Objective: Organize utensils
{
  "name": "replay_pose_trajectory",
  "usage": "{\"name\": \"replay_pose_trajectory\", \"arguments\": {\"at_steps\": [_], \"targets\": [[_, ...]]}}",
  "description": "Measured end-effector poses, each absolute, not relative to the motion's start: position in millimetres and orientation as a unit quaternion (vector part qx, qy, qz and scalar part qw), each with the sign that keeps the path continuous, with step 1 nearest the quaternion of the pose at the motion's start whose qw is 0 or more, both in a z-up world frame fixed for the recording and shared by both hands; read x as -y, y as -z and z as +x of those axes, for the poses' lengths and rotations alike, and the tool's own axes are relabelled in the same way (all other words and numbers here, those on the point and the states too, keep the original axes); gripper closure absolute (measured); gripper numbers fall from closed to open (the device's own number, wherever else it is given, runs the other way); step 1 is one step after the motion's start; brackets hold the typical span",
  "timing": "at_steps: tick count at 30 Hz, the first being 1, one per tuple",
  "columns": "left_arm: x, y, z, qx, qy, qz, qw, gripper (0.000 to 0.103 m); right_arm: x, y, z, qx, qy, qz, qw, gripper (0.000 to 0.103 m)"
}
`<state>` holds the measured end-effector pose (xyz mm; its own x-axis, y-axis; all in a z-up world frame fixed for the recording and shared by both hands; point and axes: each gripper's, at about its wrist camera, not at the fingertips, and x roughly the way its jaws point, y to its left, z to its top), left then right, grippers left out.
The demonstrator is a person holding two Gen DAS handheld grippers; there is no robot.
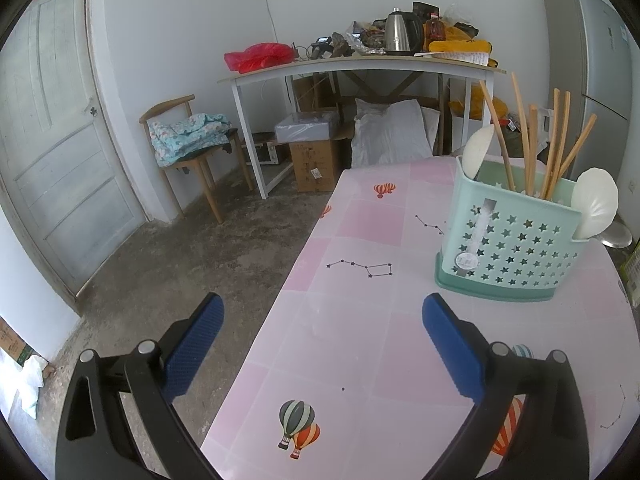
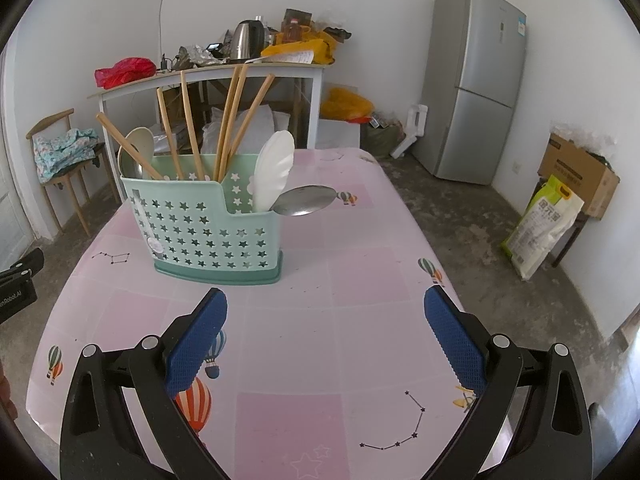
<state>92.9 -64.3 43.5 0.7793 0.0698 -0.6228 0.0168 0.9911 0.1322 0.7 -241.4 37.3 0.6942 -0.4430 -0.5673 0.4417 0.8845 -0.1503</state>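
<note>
I am holding my right tool [image 2: 325, 320] and left tool [image 1: 322, 322] spread and empty; the utensil holder [image 2: 208, 232] is standing ahead-left of the right one, nearer it, chopsticks [image 2: 228, 120] upright.

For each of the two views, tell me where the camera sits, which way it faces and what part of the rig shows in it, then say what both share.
Left wrist: sits on the left gripper, low over the table's left edge, facing the white door and the cluttered side table; its own open jaws show.
Right wrist: sits on the right gripper, facing across the pink table toward the fridge; its own open jaws show, plus black gear at the left edge.
Shared: the green utensil holder, with chopsticks and spoons.
</note>
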Motion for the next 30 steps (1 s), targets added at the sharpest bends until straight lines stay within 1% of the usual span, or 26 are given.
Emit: {"name": "replay_pose_trajectory", "arguments": {"at_steps": [30], "targets": [[65.4, -40.3, 92.5, -0.335, -0.014, 0.065, 0.94, 0.006, 241.5, -39.3, 0.4, -0.308, 0.242, -0.003, 0.92, 0.008]]}}
